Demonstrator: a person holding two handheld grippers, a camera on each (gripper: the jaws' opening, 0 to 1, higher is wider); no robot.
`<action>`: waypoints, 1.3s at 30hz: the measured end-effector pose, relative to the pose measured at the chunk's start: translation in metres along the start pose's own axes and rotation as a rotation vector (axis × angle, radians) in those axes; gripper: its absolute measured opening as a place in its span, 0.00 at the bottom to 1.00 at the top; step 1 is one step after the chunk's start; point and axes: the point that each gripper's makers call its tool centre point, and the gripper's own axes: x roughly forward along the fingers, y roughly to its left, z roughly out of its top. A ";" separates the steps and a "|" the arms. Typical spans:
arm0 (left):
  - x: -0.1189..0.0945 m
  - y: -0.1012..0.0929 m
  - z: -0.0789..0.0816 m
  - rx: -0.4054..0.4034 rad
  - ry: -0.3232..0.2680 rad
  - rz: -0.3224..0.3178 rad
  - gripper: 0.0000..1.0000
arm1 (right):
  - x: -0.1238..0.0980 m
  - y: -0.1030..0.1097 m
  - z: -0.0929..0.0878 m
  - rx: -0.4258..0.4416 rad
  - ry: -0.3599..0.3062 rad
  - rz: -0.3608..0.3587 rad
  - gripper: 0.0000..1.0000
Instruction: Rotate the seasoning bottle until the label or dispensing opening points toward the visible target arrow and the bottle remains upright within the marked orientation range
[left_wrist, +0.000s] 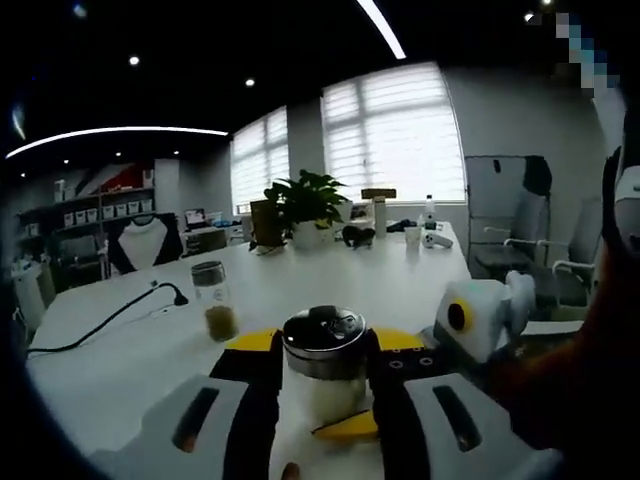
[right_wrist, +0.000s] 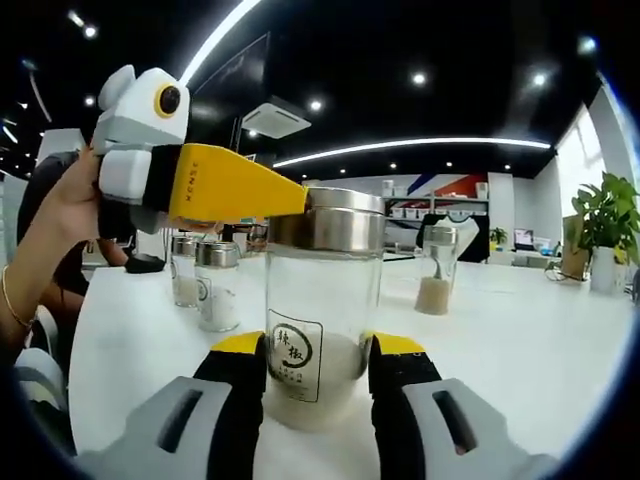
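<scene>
Here the white desk (left_wrist: 400, 280) carries everything, and the seasoning bottle (right_wrist: 322, 300), a clear glass jar with a steel cap and pale powder in its lower part, stands upright on it as the landmark. In the right gripper view the right gripper (right_wrist: 318, 375) has its two jaws set against opposite sides of the bottle's lower body, clamped on the glass, probably to steady the base while the top is turned; the printed label (right_wrist: 294, 357) faces this camera. In that same view the left gripper comes in from the left of the bottle, one yellow-tipped jaw lying against the cap's rim, a person's hand (right_wrist: 70, 200) behind it. In the left gripper view the left gripper (left_wrist: 323, 368) straddles the bottle from the other side, jaws close about the cap and shoulder; whether they truly pinch it cannot be told. No target arrow can be made out on the desk. Beyond the bottle stand smaller jars: one with brownish contents (left_wrist: 216, 300) to its left in the left gripper view, and two pale ones (right_wrist: 205, 283) behind it in the right gripper view. A potted plant (left_wrist: 305, 205) sits well behind the bottle.
</scene>
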 end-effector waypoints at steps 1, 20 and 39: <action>0.000 0.001 0.000 -0.012 -0.017 0.024 0.35 | 0.000 0.000 0.000 -0.001 0.000 0.002 0.39; 0.022 0.000 -0.016 -0.011 -0.085 0.424 0.49 | 0.000 0.005 0.000 -0.007 0.000 0.018 0.39; 0.027 0.013 -0.031 -0.001 -0.080 0.530 0.44 | 0.000 0.004 0.000 -0.017 0.002 0.026 0.39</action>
